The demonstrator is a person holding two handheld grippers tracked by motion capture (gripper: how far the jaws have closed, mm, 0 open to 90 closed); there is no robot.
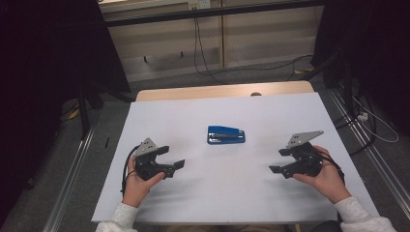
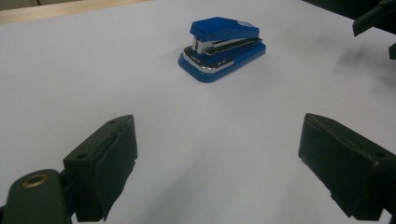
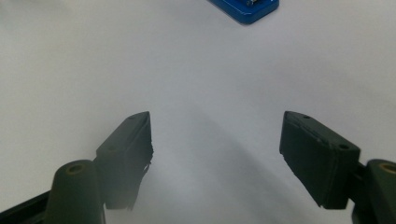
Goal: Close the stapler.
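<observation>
We open on the blue stapler (image 1: 226, 135), lying flat by itself near the middle of the bench (image 1: 193, 203), a little toward the far edge, its long side running parallel to that edge. In the left gripper view it (image 2: 222, 48) sits ahead, its metal nose turned toward the camera and nothing touching it. It looks set down there so either side can reach it.

Now outward. Our left gripper (image 1: 171, 157) hangs near the near-left part of the bench, jaws spread wide with nothing between them, pointing inward toward the stapler. Our right gripper (image 1: 280, 160) mirrors it at the near-right, jaws just as wide and equally empty; in its own view only bare white surface lies between the pads, with a corner of the stapler (image 3: 247, 9) at the top edge. Both stand well apart from the stapler.

We judge this a ready stance: both grippers open and aimed inward, the approach not yet begun.
</observation>
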